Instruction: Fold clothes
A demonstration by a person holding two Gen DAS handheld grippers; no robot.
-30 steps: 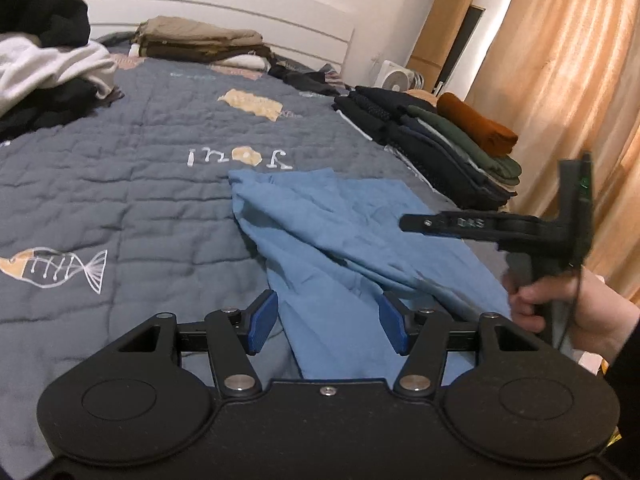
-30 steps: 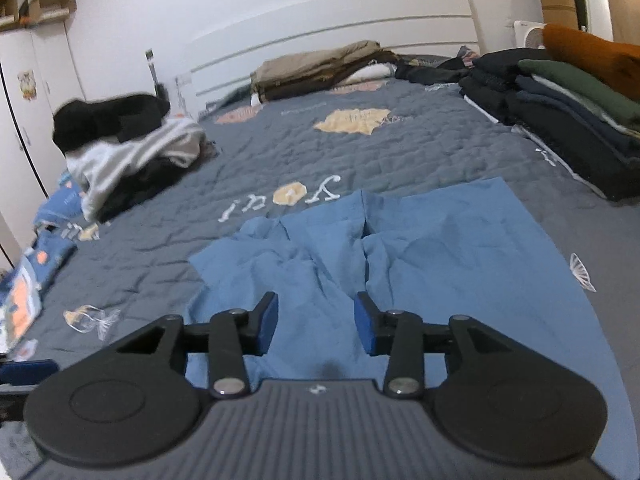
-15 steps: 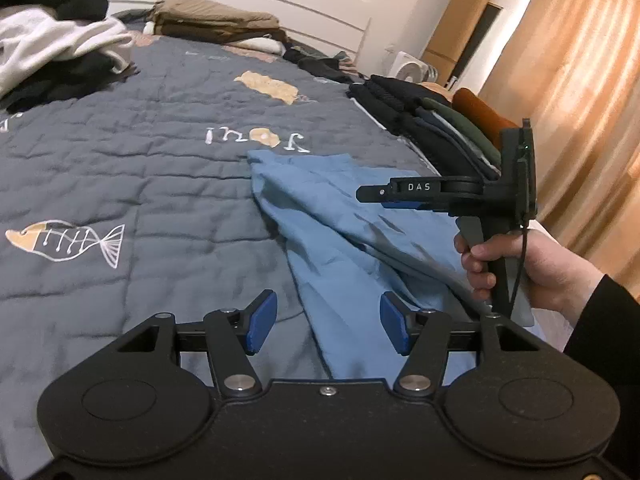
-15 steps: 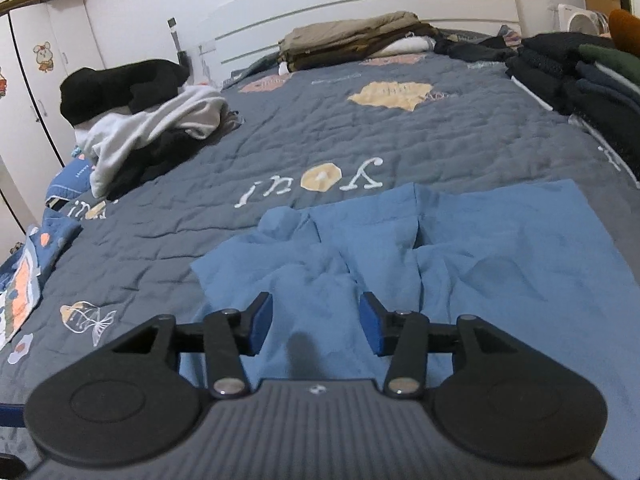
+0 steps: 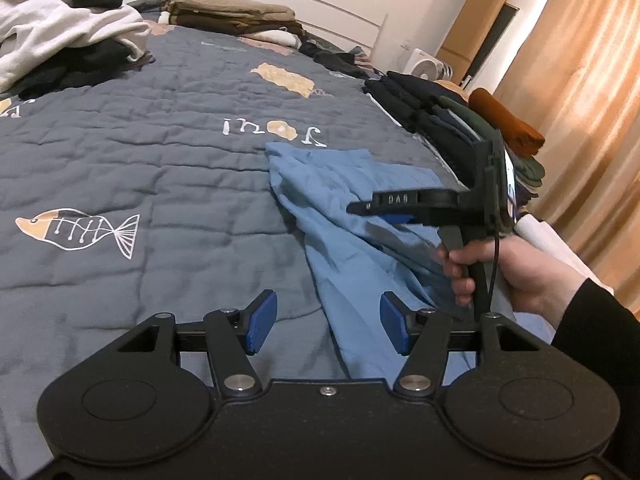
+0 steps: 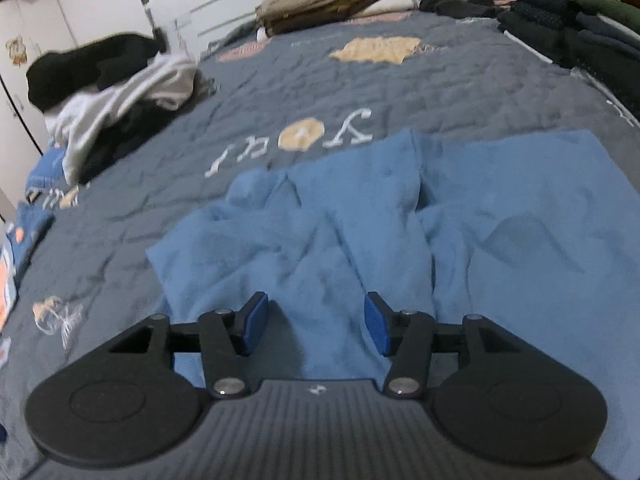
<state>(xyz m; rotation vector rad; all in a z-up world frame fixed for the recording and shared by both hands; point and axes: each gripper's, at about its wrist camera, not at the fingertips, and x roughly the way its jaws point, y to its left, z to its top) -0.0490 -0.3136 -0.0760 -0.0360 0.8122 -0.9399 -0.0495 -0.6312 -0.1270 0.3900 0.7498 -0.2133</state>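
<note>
A blue garment [image 5: 352,240] [image 6: 420,232] lies rumpled on the grey quilted bed cover [image 5: 140,160] [image 6: 440,88]. My left gripper [image 5: 328,322] is open, low over the garment's left near edge, with nothing between its blue pads. My right gripper [image 6: 316,322] is open too, hovering just above the wrinkled middle of the cloth. In the left wrist view the right gripper tool [image 5: 440,204] hangs over the garment, held by a person's hand [image 5: 512,272] in a dark sleeve.
A stack of folded dark, green and orange clothes [image 5: 460,120] [image 6: 580,28] lines the bed's right side. A loose heap of black and white clothes [image 5: 60,44] [image 6: 116,92] sits at the left. Folded tan clothes [image 5: 232,12] [image 6: 332,4] lie by the headboard. Orange curtains [image 5: 592,92] hang at right.
Both grippers have moved forward and lower over the blue garment. The right tool and hand have shifted left and closer in the left wrist view. Both stay open.
</note>
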